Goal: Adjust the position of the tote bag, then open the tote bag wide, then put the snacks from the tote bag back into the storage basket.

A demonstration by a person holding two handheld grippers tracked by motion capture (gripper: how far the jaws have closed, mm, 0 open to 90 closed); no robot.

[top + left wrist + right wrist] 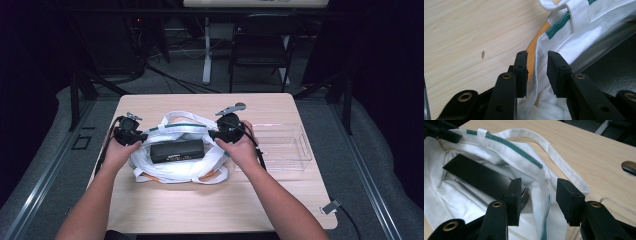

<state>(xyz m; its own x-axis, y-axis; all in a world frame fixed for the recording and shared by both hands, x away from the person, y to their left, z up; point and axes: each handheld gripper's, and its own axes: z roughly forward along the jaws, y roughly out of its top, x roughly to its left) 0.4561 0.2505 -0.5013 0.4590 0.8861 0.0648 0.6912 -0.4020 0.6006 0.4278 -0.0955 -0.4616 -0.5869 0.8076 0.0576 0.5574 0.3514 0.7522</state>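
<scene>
Lying on the wooden surface [200, 210], a white cloth bag [175, 172] with green and orange trim is spread open near the middle, and a flat black box [177, 150] rests inside its mouth. The left hand-held gripper [142, 136] is at the left edge of the bag, and the right hand-held gripper [212, 134] is at the right edge, so the box lies between them. In the left gripper view, the left hand-held gripper [537, 72] has its jaws parted, and the white hem of the bag [584, 32] runs up through the gap between them; the pads do not press on the cloth. The black box [614, 67] is just beside the right jaw in that view, and an orange strip of the bag shows behind the left jaw. In the right gripper view, the right hand-held gripper [538, 197] is also open, with a wider gap, and the rim of the bag [506, 152] with its green stripe passes between the jaws without being pinched. The black box [476, 177] lies tilted inside the bag, close to the left jaw of that view. A white handle loop lies flat on the wood beyond the rim. A clear plastic tray [282, 147] stands on the surface just to the right of the bag.
</scene>
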